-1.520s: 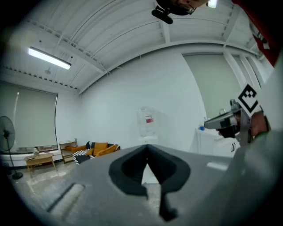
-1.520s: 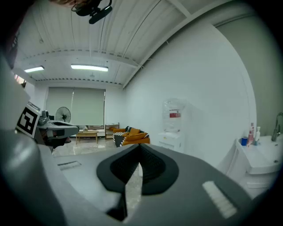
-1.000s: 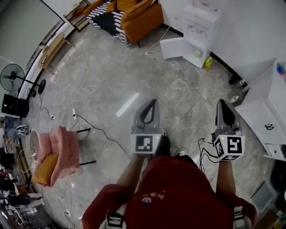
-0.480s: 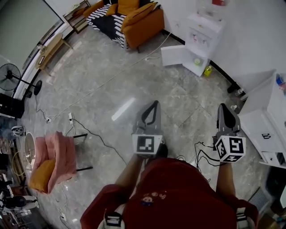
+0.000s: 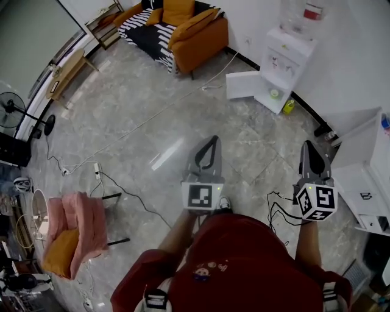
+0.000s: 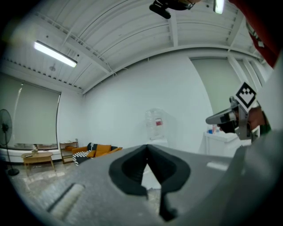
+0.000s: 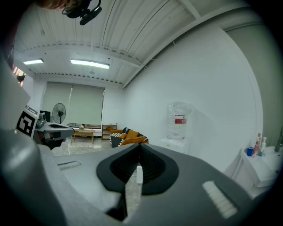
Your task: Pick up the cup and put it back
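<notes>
Fingers pressed together on left gripper [image 5: 211, 140] and right gripper [image 5: 309, 146], both empty, water dispenser [image 5: 286, 52] closer than before.

The person has stepped forward across the floor, and the whole room has slid down the head view. The sofa [image 5: 189, 33] now shows more fully. The water dispenser [image 5: 283, 58] is nearer, and its bottle [image 5: 303, 13] with a red label has come into sight on top. The pink chair [image 5: 79, 222] has dropped toward the lower left and the fan [image 5: 13, 113] sits closer to the left edge. The white cupboard [image 5: 365, 158] has sunk lower on the right. The left claw [image 5: 211, 139] and right claw [image 5: 309, 144] have been carried ahead, closer to the dispenser.
</notes>
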### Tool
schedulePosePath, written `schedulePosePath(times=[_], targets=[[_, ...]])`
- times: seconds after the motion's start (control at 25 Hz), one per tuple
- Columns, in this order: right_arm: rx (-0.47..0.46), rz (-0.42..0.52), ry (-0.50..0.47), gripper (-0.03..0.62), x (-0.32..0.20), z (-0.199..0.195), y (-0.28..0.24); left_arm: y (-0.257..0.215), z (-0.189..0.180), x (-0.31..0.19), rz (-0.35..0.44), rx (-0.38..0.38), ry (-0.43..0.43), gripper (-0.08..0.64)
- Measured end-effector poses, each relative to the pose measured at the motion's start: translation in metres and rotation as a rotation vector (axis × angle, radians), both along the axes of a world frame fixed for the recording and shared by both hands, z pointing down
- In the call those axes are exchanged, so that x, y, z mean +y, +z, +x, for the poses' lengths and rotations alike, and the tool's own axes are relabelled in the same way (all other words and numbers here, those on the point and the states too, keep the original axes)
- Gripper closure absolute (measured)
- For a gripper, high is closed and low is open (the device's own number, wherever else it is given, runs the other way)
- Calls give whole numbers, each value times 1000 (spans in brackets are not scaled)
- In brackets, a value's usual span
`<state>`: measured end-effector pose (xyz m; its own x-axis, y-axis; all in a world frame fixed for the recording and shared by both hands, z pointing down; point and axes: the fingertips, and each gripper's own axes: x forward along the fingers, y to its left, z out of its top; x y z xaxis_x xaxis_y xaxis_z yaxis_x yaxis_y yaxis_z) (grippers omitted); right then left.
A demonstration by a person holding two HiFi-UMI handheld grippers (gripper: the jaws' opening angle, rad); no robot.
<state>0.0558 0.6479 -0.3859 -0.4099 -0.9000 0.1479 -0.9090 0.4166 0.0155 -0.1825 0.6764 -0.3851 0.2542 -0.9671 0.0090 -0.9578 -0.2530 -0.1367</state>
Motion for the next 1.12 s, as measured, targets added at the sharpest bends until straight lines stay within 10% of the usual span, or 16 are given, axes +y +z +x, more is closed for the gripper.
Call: schedulePosePath(times=[0.48, 1.12], targets=[[-19, -24, 74, 591, -51, -47, 28, 16, -61, -57, -6, 27, 24, 558], [-60, -59, 49, 591, -193, -41, 44, 29, -35, -189, -53, 30, 23, 558]])
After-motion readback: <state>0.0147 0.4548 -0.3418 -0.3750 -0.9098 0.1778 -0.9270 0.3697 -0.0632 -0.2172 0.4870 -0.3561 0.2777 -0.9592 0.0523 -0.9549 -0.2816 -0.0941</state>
